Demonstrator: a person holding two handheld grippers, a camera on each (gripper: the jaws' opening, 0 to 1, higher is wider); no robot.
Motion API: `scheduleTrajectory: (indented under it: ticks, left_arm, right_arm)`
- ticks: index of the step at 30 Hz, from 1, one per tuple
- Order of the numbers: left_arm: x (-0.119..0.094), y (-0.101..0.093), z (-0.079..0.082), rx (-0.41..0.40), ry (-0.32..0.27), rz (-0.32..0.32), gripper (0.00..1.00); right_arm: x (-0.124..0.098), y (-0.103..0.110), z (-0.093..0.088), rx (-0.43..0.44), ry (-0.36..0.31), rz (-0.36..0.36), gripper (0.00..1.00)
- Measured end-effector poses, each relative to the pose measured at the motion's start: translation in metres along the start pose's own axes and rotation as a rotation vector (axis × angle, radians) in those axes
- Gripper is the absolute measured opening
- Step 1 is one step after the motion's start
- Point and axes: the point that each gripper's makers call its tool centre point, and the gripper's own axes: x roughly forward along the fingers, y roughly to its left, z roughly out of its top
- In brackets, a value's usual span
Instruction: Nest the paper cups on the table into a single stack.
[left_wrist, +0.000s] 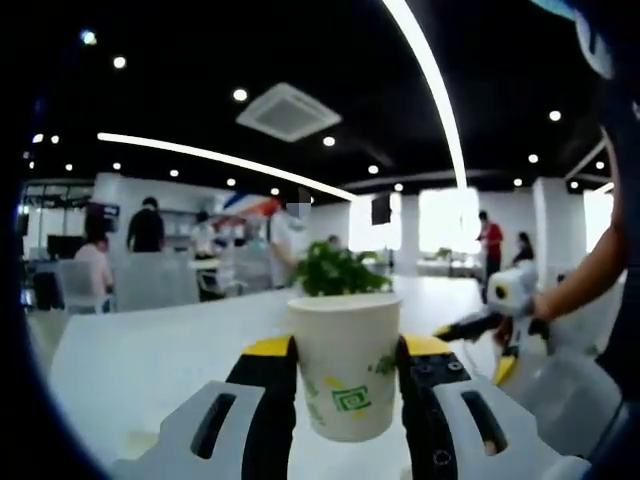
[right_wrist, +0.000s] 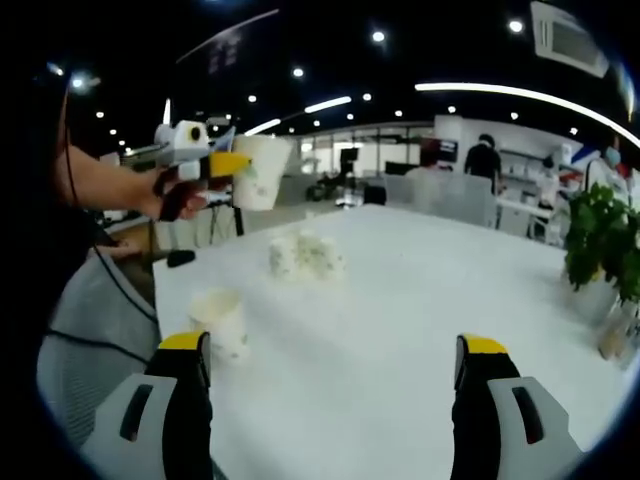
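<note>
A white paper cup (left_wrist: 346, 365) with a green print stands upright between the jaws of my left gripper (left_wrist: 346, 350), which is shut on it and holds it above the white table (left_wrist: 150, 350). In the right gripper view the same cup (right_wrist: 262, 170) hangs in the left gripper (right_wrist: 228, 165) at the upper left. My right gripper (right_wrist: 335, 348) is open and wide over the table (right_wrist: 420, 300), with nothing between its jaws. One loose cup (right_wrist: 220, 320) stands near its left jaw. Two more cups (right_wrist: 285, 255) (right_wrist: 325, 258) stand close together farther off.
A potted green plant (right_wrist: 600, 235) stands at the table's right edge, and appears behind the held cup as the plant (left_wrist: 335, 268). A mesh chair back (right_wrist: 80, 350) sits at the near left. People and desks fill the office behind.
</note>
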Motion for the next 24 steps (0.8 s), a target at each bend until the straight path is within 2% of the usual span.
scheduleTrajectory:
  ticks: [4, 24]
  left_arm:
    - [-0.002, -0.008, -0.004, -0.008, 0.006, -0.008, 0.38]
    - [-0.008, -0.040, -0.005, -0.036, -0.010, -0.071, 0.38]
  right_arm:
    - [0.001, 0.002, -0.001, -0.001, 0.002, 0.004, 1.00]
    - [0.003, 0.004, -0.003, 0.003, 0.009, 0.012, 1.00]
